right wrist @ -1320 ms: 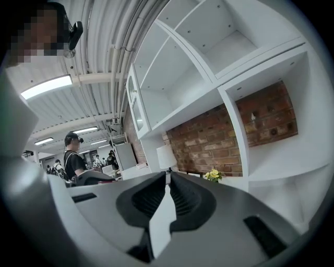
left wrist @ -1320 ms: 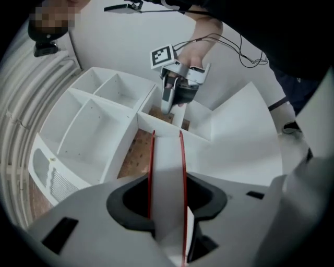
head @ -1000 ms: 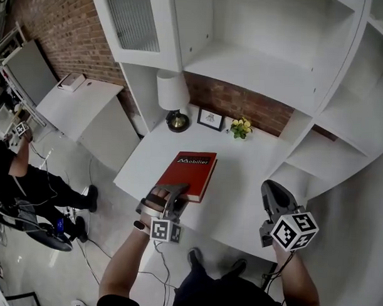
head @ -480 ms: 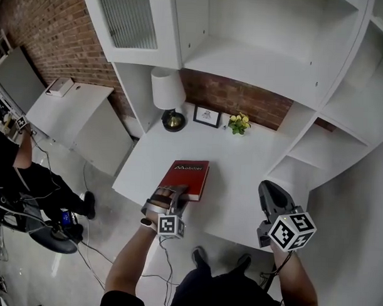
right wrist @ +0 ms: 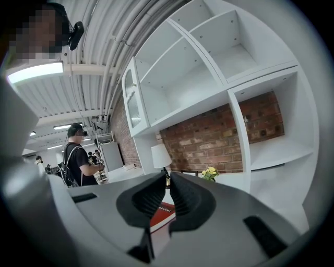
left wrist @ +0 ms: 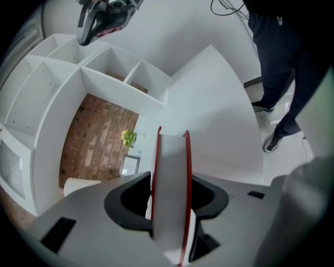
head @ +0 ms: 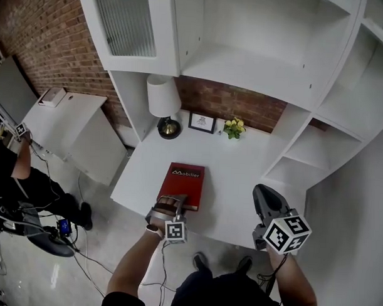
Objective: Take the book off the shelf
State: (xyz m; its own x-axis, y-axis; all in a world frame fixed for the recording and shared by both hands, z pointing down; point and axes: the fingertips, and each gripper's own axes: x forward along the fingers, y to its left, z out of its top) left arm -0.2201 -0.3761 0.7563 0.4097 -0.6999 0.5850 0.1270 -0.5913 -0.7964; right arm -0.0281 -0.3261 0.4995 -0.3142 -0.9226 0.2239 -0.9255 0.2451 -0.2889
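A red hardcover book (head: 183,183) lies flat on the white desk (head: 241,163), near its front edge. My left gripper (head: 173,202) is at the book's near edge, and its jaws have just been opening. In the left gripper view the book (left wrist: 171,172) stands edge-on between the jaws of the left gripper (left wrist: 171,204), with thin white slivers showing on both sides of its covers. My right gripper (head: 263,192) hovers shut and empty over the desk's right front corner. In the right gripper view the right gripper (right wrist: 168,183) points over the book (right wrist: 163,213) toward the brick wall.
At the back of the desk stand a white lamp (head: 162,104), a small framed picture (head: 201,122) and yellow flowers (head: 234,127). White shelves (head: 257,64) rise above and to the right. A low white cabinet (head: 73,123) and a person (head: 15,174) are at the left.
The left gripper has sunk with the book, which has come down flat on the desk nearer the front edge. The right gripper has drifted only slightly.
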